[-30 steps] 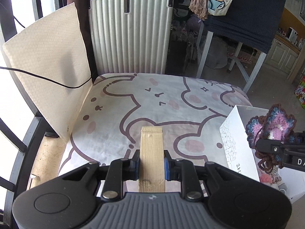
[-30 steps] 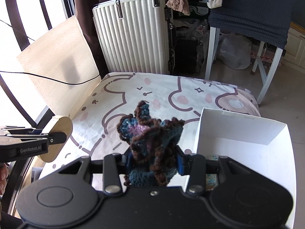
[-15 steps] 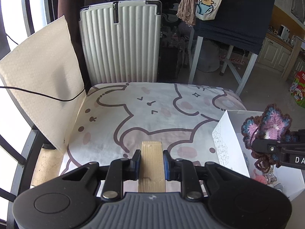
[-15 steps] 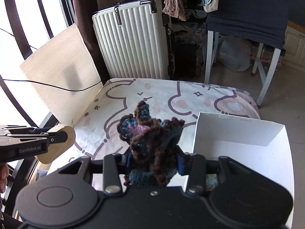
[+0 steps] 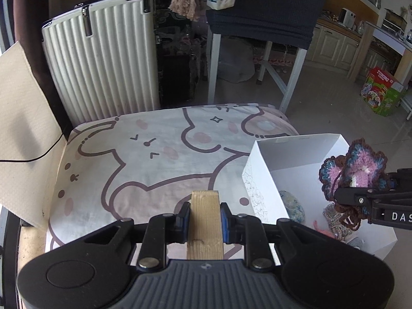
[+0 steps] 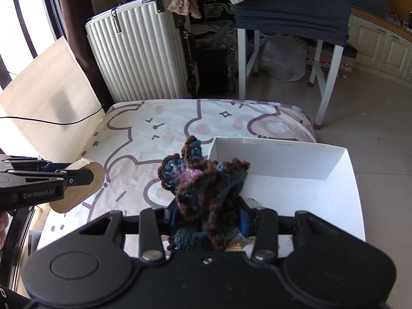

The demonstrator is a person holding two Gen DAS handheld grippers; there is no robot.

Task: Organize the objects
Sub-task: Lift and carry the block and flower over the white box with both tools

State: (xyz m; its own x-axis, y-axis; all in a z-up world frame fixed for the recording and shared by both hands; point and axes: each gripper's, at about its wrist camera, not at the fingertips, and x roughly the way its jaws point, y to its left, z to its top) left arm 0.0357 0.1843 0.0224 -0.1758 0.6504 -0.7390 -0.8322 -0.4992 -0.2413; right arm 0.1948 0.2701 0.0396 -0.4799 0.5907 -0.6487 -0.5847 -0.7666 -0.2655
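Left tool (image 5: 205, 215) gripping wooden piece (image 5: 205, 221), right tool (image 6: 207, 217) gripping crochet (image 6: 203, 182)

Pale wooden piece (image 5: 205, 219) – clamped, above cartoon sheet. Crocheted flower (image 6: 203, 180), brown-blue-purple – held beside white box (image 6: 334, 164).

Black grippers (image 5: 205, 217) — blue-padded fingers (image 5: 184, 219) (white lettering).

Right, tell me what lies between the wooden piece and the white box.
Only bare cartoon-print cloth between wooden piece and white box, seen in the right wrist view.
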